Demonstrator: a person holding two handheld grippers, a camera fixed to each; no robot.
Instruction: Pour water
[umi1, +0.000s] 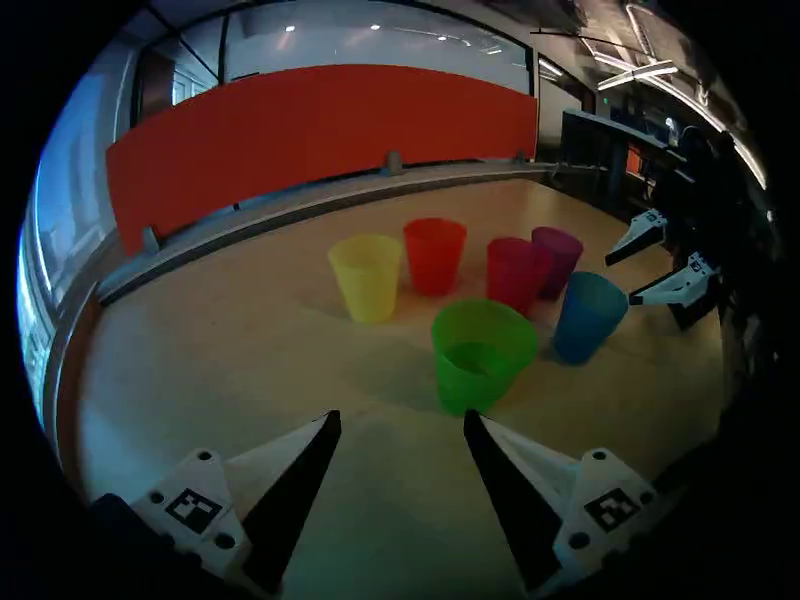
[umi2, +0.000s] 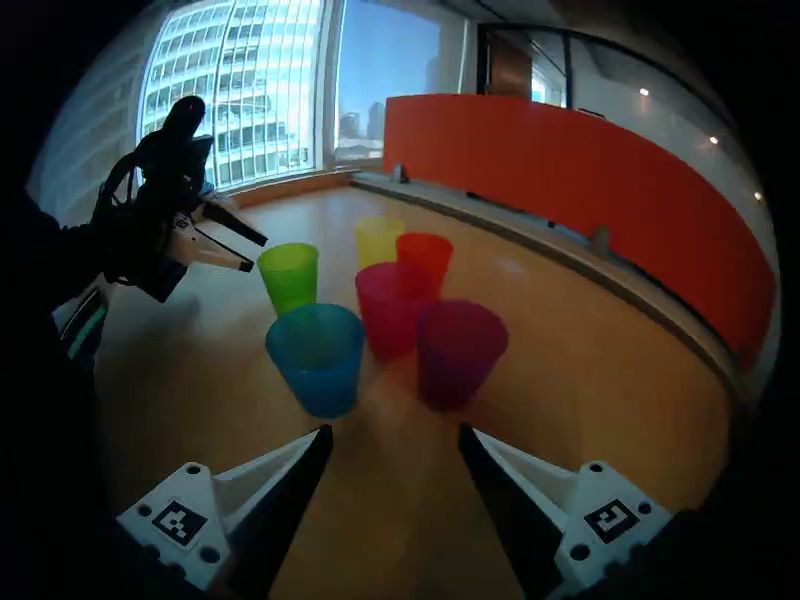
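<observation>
left gripper (umi1: 400, 415): jaws apart with nothing between them, low over the counter (umi1: 250, 350), pointing at the green cup (umi1: 483, 355).
right gripper (umi2: 395, 430): jaws apart and empty, low over the counter, on the far side of the cluster from the green cup; the blue cup (umi2: 316, 358) and purple cup (umi2: 459, 352) stand nearest its tips.
green cup: upright on the counter, just ahead of the left jaws and a little to their right; whether it holds water cannot be told.
blue cup: upright, just beside the green cup, on the side towards the right gripper, not touching it.
red cup (umi1: 515, 272): upright, near the green cup, just behind it in the left gripper view.
purple cup: just past the red cup from the green cup; contact between the two cannot be told.
orange cup (umi1: 434, 255): upright, behind the green cup, slightly left.
yellow cup (umi1: 367, 277): upright, left of the green cup and farther back, beside the orange cup.
counter: pale wood, carrying all six cups.
partition (umi1: 320, 130): orange, standing along the counter's edge, well beyond the green cup.
</observation>
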